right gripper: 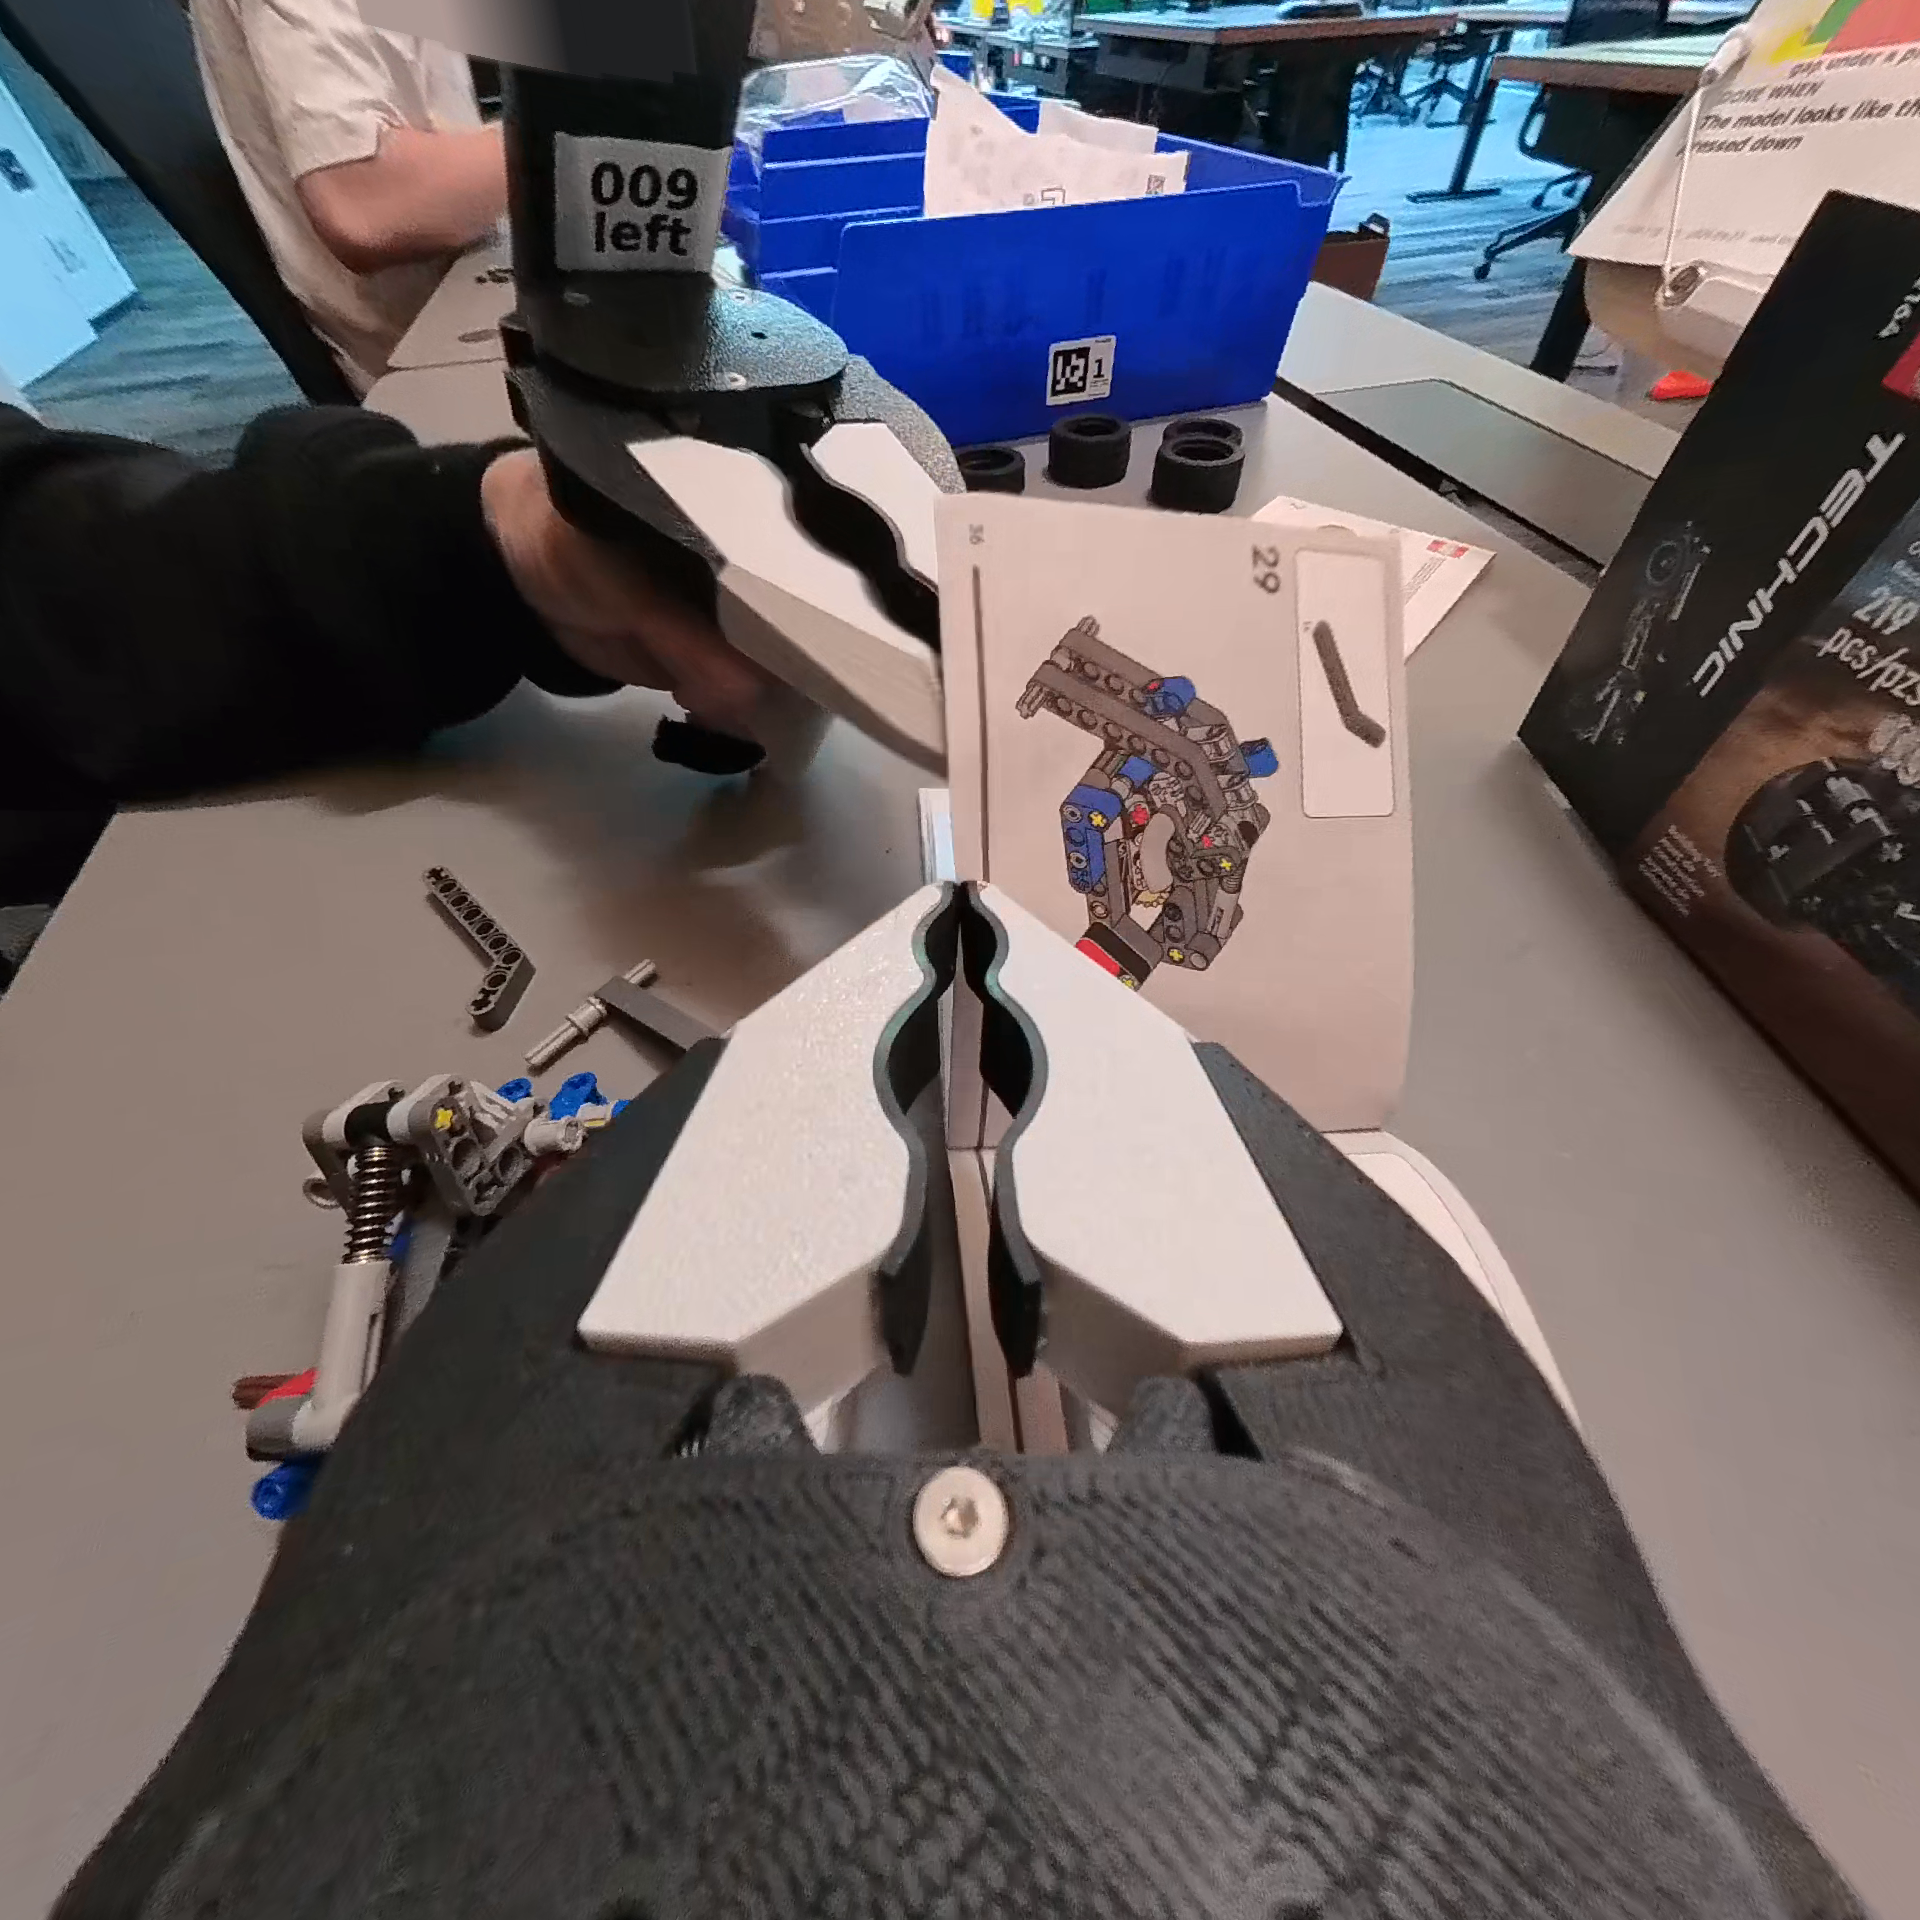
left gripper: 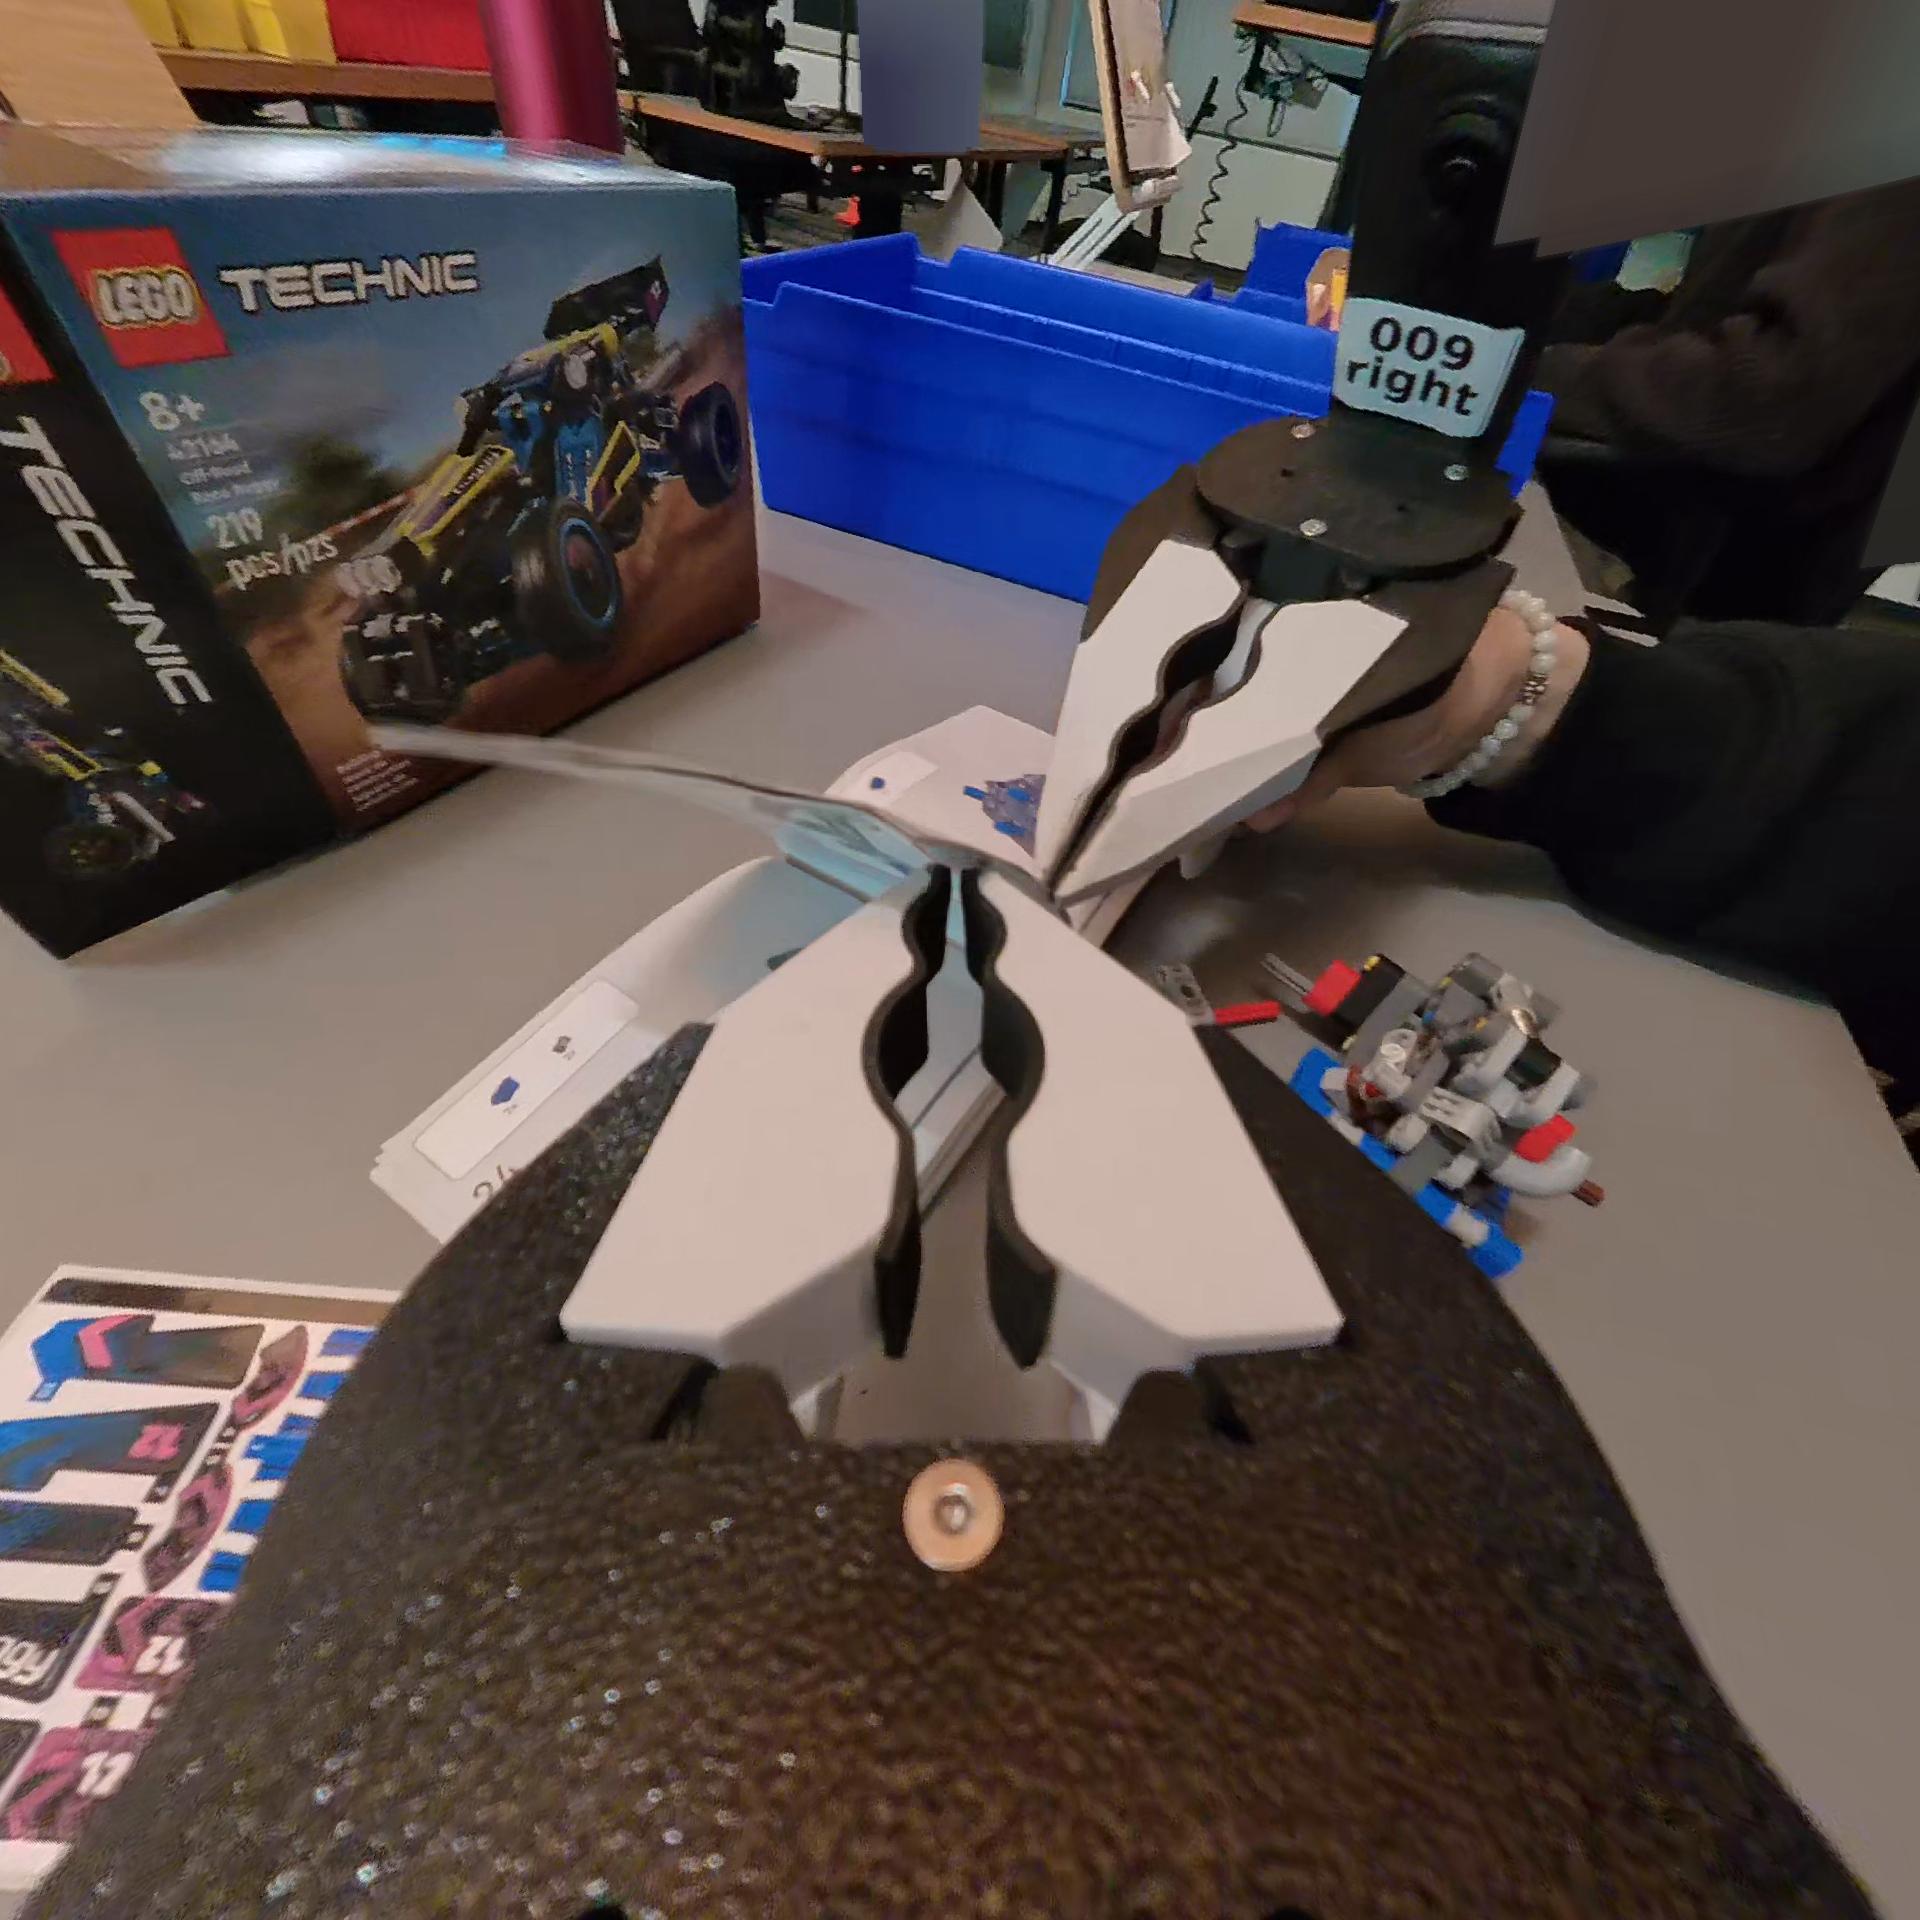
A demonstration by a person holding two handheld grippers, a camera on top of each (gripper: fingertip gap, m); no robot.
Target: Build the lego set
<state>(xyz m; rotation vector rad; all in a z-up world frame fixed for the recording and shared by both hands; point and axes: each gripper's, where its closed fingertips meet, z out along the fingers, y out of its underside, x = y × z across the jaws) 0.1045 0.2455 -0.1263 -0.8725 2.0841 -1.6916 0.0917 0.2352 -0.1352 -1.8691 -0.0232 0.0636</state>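
The instruction booklet (left gripper: 582, 1049) lies open on the grey table. My left gripper (left gripper: 951, 871) is shut on one lifted page (left gripper: 623, 767) that curves off to the left. My right gripper (right gripper: 961, 896) is shut on the edge of an upright page (right gripper: 1174, 810) that shows a build step. The two grippers' tips nearly meet over the booklet's spine; the right gripper also shows in the left wrist view (left gripper: 1065, 883). The partly built grey, blue and red model (left gripper: 1455, 1081) lies right of the booklet and also shows in the right wrist view (right gripper: 436, 1153).
The Lego box (left gripper: 395, 499) stands at the back left, blue bins (left gripper: 987, 416) behind the booklet. A sticker sheet (left gripper: 125, 1455) lies near left. A loose angled grey beam (right gripper: 483, 951), a pin piece (right gripper: 613, 1013) and black tyres (right gripper: 1091, 447) lie on the table. My left and right fingertips are right by each other.
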